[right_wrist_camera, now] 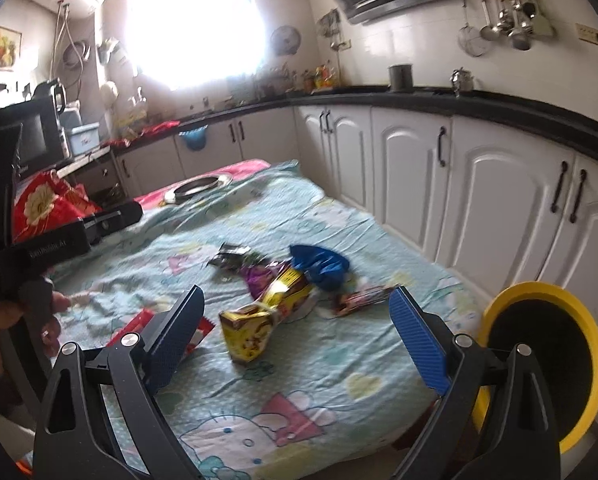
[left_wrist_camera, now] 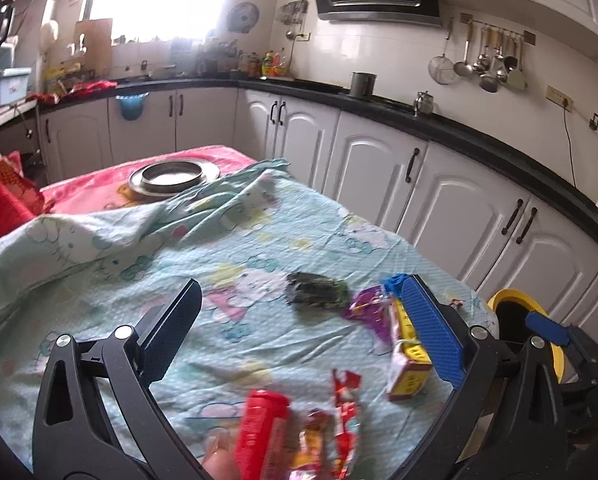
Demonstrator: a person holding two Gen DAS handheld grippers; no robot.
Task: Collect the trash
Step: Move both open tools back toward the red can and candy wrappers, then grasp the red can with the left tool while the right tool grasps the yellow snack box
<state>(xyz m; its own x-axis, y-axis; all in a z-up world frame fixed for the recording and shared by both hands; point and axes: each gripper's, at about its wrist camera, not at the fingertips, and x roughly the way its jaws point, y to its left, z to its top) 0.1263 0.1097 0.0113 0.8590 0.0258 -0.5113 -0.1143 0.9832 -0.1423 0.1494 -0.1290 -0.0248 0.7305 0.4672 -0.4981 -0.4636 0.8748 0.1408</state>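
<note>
Across the bench, draped in a pale green cartoon-print cloth (right_wrist_camera: 299, 364), the trash lies scattered, and we judge the collecting to be at its very start. Both of our tools are released: the left gripper (left_wrist_camera: 299, 340) hangs with its jaws spread wide and nothing between them, and the right gripper (right_wrist_camera: 297, 332) hovers the same way, empty. From the right wrist view we see a yellow snack wrapper (right_wrist_camera: 265, 316) lying between the spread jaws but below them, on the cloth, not grasped. Just beyond it sit a purple wrapper (right_wrist_camera: 259, 280), a crumpled blue bag (right_wrist_camera: 319, 266) and a dark silvery wrapper (right_wrist_camera: 231, 258), with a small reddish wrapper (right_wrist_camera: 363, 298) to the right and a red packet (right_wrist_camera: 139, 322) partly hidden behind the left finger. From the left wrist view we also make out a red tube (left_wrist_camera: 263, 428) and red-and-white wrappers (left_wrist_camera: 345, 412) near the front edge, blurred. Beside the bench's right edge stands the yellow-rimmed bin (right_wrist_camera: 539, 360), its mouth dark; we cannot tell whether anything is inside yet. Nearly every piece seems left to pick up and drop there. A metal dish (left_wrist_camera: 175, 176) rests at the far end, well apart from the litter.
</note>
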